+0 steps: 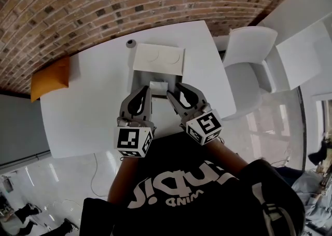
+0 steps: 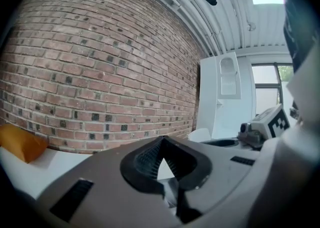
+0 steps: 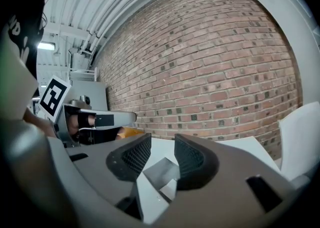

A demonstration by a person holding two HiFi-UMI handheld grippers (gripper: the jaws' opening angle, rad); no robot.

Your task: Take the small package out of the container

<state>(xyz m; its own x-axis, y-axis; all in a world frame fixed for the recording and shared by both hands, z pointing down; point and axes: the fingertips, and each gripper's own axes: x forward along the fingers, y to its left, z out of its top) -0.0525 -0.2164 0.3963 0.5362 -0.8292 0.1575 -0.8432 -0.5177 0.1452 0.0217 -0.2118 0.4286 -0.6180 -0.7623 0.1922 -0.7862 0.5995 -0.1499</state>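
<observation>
While the right gripper (image 1: 174, 93) stands wide with nothing pressed between its pads, the left gripper (image 1: 147, 92) beside it is closed tip to tip and empty. Just beyond both sets of tips, and between them, the small package (image 1: 158, 86) lies pale inside the grey container (image 1: 136, 80), apparently not lifted out yet. The danger I see is a bad bite. The container's near wall sits right at the right gripper's tips, so closing there could catch the wall with the package, or instead of it. The container looks light and nothing braces it, so it may slide on the worktop (image 1: 93, 100) or rise with the package. Further off, the white lid (image 1: 158, 57) past the container could get knocked toward the brick wall (image 1: 104, 1).
</observation>
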